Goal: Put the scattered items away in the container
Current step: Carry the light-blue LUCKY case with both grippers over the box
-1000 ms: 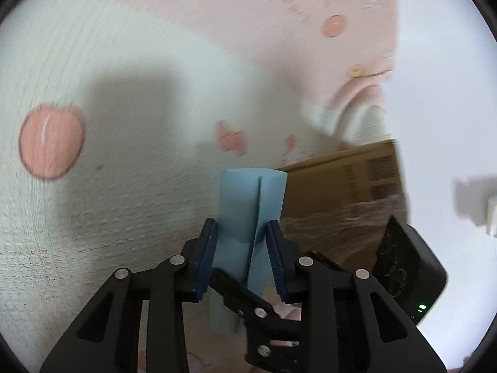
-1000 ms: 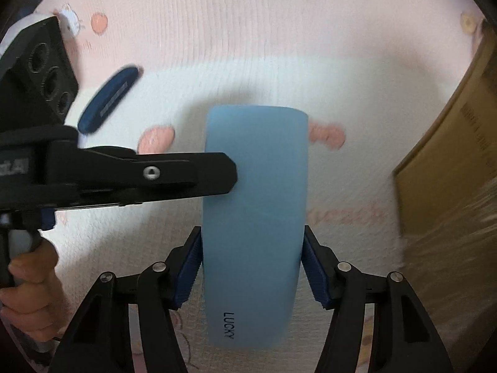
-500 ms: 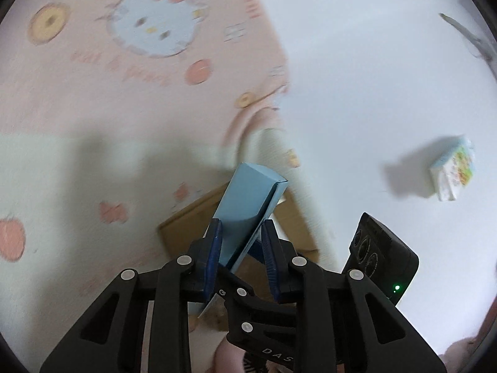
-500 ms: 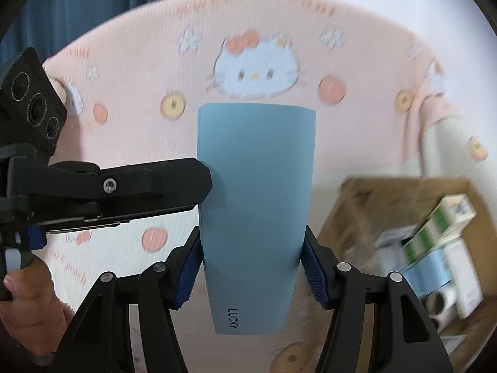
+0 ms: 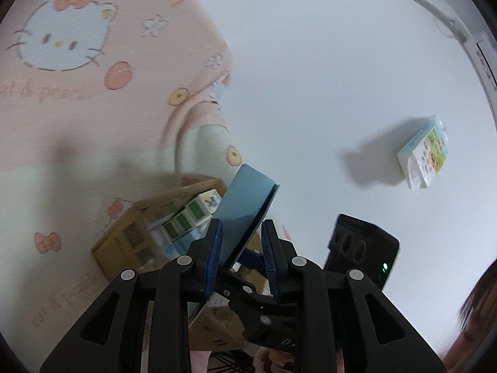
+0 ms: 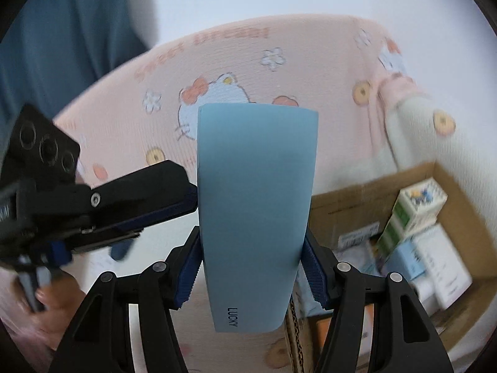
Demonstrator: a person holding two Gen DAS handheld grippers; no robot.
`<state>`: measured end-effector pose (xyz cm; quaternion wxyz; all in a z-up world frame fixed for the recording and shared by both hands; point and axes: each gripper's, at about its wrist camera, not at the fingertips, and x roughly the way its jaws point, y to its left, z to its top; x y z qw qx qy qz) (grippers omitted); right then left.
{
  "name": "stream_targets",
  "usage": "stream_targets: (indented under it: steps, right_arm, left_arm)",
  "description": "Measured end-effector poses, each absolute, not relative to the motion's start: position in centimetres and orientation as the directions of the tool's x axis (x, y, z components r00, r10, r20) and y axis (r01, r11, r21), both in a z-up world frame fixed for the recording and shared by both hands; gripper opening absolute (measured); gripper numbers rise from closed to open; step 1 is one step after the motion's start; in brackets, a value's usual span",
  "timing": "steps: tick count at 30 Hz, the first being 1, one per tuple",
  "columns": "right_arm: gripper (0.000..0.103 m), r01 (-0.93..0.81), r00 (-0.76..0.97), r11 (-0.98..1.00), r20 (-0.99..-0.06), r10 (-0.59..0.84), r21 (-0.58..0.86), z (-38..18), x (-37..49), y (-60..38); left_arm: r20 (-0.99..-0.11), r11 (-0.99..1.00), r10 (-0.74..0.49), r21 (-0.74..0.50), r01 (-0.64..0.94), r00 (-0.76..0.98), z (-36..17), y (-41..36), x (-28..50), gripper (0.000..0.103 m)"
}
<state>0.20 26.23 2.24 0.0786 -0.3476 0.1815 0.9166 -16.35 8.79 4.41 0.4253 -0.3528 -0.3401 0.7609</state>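
Observation:
A flat light-blue case marked "LUCKY" [image 6: 254,205] is held up in the air by both grippers. My right gripper [image 6: 251,275] is shut on its two long edges. My left gripper [image 5: 240,248] is shut across its faces; the case [image 5: 245,205] shows edge-on there. The left gripper also shows in the right wrist view [image 6: 102,208], coming in from the left. A brown cardboard box [image 6: 348,205] holding several small cartons sits low right of the case; it also shows in the left wrist view [image 5: 124,242].
A pink and white Hello Kitty blanket [image 6: 248,71] covers the surface under the box. A small printed packet [image 5: 425,152] lies on the white surface to the right. A dark blue cloth [image 6: 62,31] is at the upper left.
Both grippers have lifted the blue case and swung it right toward the cardboard box, whose open top and cartons have come into view. The small dark blue item on the blanket has dropped out of sight.

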Motion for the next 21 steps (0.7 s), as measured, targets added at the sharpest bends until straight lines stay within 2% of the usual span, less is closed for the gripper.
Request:
stream_targets:
  steps: [3,10,17,21]
  right_arm:
    - [0.058,-0.294,-0.755,-0.908,-0.655,0.029,0.298,2.9,1.3,27.1]
    - [0.058,-0.348,-0.736,-0.925,-0.656,0.169,0.152,4.6,2.4,28.0]
    - [0.058,-0.378,-0.644,-0.923,-0.738,0.204,0.075,2.2,2.4,30.6]
    - [0.058,-0.378,-0.581,-0.920,-0.800,0.149,0.103,-0.3,2.2,32.3]
  left_arm:
    - [-0.274,-0.431,0.884,-0.792,-0.433,-0.379,5.6,10.5,-16.6,0.029]
    - [-0.305,-0.462,0.878,-0.742,-0.486,-0.368,7.6,14.2,-17.2,0.029]
    - [-0.402,-0.544,0.838,-0.671,-0.504,-0.369,6.2,18.3,-17.7,0.029]
    - [-0.472,-0.579,0.815,-0.651,-0.490,-0.336,4.3,20.2,-18.5,0.029]
